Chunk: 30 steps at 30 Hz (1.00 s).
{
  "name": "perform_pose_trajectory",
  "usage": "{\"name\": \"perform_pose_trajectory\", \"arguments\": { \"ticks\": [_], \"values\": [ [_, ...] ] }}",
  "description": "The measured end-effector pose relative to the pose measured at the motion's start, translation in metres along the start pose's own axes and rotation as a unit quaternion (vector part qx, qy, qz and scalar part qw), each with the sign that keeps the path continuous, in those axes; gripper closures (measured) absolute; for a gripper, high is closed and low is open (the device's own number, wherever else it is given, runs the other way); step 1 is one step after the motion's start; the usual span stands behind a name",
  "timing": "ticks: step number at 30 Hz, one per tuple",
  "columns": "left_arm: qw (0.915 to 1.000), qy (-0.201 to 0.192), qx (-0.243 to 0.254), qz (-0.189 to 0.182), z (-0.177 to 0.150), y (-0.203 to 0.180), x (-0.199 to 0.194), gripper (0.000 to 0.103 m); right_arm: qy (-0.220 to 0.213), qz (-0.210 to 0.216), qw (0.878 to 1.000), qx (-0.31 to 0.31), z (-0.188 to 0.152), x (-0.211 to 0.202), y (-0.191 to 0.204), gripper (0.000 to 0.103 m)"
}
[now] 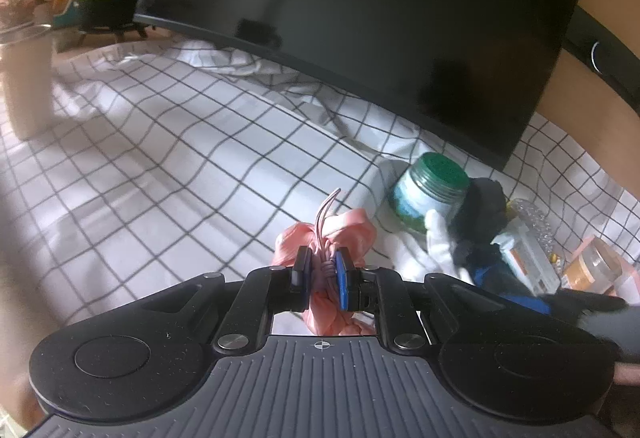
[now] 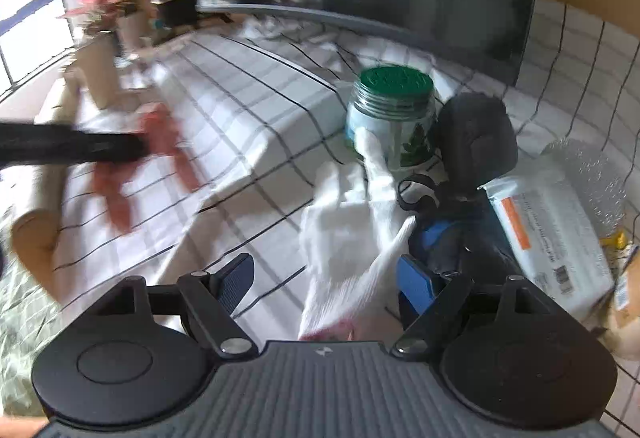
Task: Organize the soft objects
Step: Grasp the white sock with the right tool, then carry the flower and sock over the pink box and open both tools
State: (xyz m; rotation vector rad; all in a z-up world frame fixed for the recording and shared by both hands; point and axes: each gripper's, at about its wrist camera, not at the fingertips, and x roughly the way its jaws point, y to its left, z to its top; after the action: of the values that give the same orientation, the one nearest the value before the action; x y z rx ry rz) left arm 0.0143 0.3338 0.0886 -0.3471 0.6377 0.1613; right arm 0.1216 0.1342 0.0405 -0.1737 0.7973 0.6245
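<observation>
My left gripper (image 1: 323, 262) is shut on a pink cloth pouch (image 1: 352, 230) where its pink cord is tied, and holds it above the checked tablecloth (image 1: 180, 158). The right wrist view shows that gripper (image 2: 140, 148) blurred at the left, with the pink pouch (image 2: 160, 142) hanging from it. My right gripper (image 2: 326, 278) is open. A white cloth (image 2: 352, 238) lies crumpled between its blue pads and leans against a green-lidded jar (image 2: 390, 118). The white cloth (image 1: 436, 238) also shows at the right of the left wrist view.
A black soft pouch (image 2: 476, 134), a pack of wipes (image 2: 548, 238) and bubble wrap (image 2: 588, 174) crowd the right side beside the jar (image 1: 432, 190). A dark monitor (image 1: 360, 18) stands behind. A vase of flowers (image 1: 28, 78) and a cardboard tube (image 2: 44, 198) are at the left.
</observation>
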Motion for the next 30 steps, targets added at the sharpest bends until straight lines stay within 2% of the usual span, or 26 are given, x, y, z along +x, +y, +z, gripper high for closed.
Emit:
{"name": "perform_pose_trajectory", "arguments": {
  "ticks": [3,4,6,7,8,13,18,23,27,30],
  "values": [
    [1.0000,0.002,-0.008,0.005,0.000,0.011,-0.002,0.087,0.019,-0.020,1.000,0.008,0.005,0.023,0.001,0.025],
    [0.9999,0.003,-0.010,0.006,-0.001,0.015,-0.002,0.087,0.028,-0.026,0.999,0.004,0.005,0.030,0.003,0.033],
    [0.9999,0.007,-0.012,0.006,0.000,0.021,-0.001,0.087,0.027,-0.052,0.998,-0.022,0.008,0.032,0.010,0.059],
    [0.9999,0.007,-0.013,0.005,0.001,0.023,0.000,0.087,0.033,-0.052,0.998,-0.030,0.012,0.031,0.011,0.085],
    [0.9999,0.004,-0.012,0.004,0.004,0.025,0.001,0.087,0.039,-0.039,0.998,-0.022,0.017,0.024,0.008,0.094],
    [0.9991,-0.036,0.017,-0.018,0.038,0.017,0.003,0.087,-0.019,-0.004,1.000,-0.006,0.046,-0.048,-0.010,0.095],
    [0.9948,-0.069,0.047,-0.058,0.083,-0.018,0.012,0.087,-0.090,-0.001,0.996,0.021,0.088,-0.122,-0.043,0.095],
    [0.9855,-0.095,0.090,-0.108,0.116,-0.074,0.018,0.087,-0.143,-0.055,0.988,0.035,0.107,-0.169,-0.078,0.095],
    [0.9770,-0.090,0.121,-0.151,0.136,-0.126,0.028,0.087,-0.169,-0.100,0.980,0.044,0.108,-0.196,-0.107,0.095],
    [0.9687,-0.098,0.154,-0.168,0.145,-0.167,0.031,0.087,-0.187,-0.131,0.972,0.054,0.102,-0.219,-0.132,0.095]
  ]
}}
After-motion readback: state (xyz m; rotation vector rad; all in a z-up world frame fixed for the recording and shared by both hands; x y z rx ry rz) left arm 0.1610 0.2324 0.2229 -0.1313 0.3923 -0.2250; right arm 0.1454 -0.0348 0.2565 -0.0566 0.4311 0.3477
